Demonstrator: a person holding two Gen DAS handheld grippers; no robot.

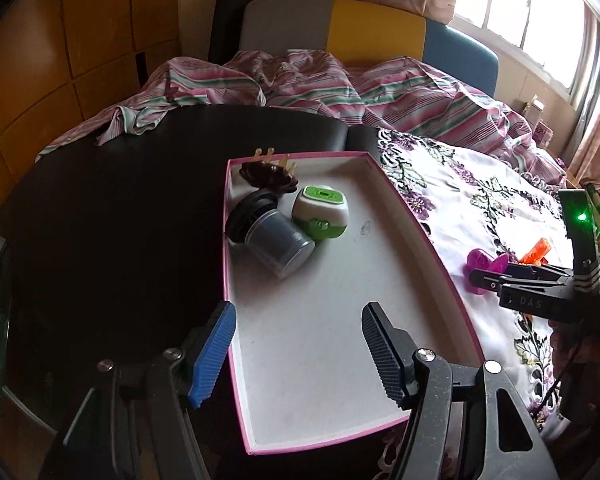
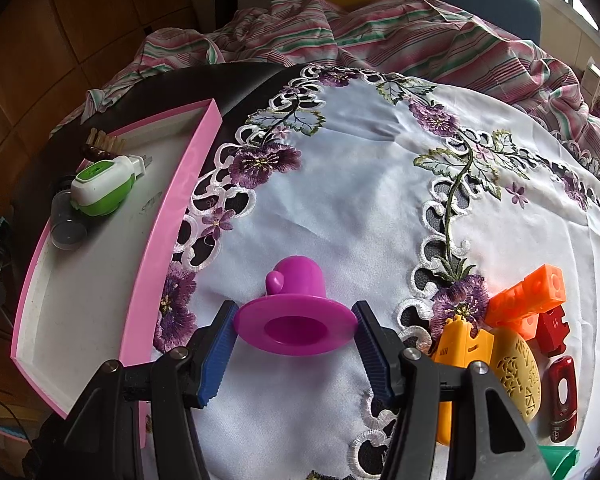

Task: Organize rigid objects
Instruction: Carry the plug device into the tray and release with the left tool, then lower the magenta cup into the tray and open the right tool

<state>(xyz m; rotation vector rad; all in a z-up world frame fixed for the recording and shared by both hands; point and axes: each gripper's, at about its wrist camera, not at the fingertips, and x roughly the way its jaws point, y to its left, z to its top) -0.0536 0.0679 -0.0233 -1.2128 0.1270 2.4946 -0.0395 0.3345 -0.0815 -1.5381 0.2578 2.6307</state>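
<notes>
The purple cup (image 2: 296,316) is seen between the pads of the right gripper (image 2: 296,330), lying tipped w/ its wide rim toward the camera and its closed end pointing away at 12 o'clock; the rim is spanned crosswise, blue pad (image 2: 220,344) at 9 o'clock, dark pad at 3 o'clock, both touching or all but touching the rim edge, so a grip on the cup is judged likely, though real squeeze can't be confirmed. The cup rests on the embroidered cloth (image 2: 340,184); the pink tray (image 2: 180,208) lies at approx 10 o'clock from it, just beside the cloth edge, so the coming move is judged to be a lift and carry up-left over the tray wall. In the left wrist view the left gripper (image 1: 296,356) is held over the near end of the tray (image 1: 428,236), jaws apart, nothing between them; the grey jar (image 1: 276,240), green-white gadget (image 1: 320,212) and brown hair clip (image 1: 266,176) are already lying at the tray's far end, approx 11–12 o'clock. The near half of the tray floor is bare, so room for the cup is judged to be there. Orange block (image 2: 528,296), yellow and red bits remain on the cloth at 3 o'clock of the right gripper, nearer that hand than the left.
</notes>
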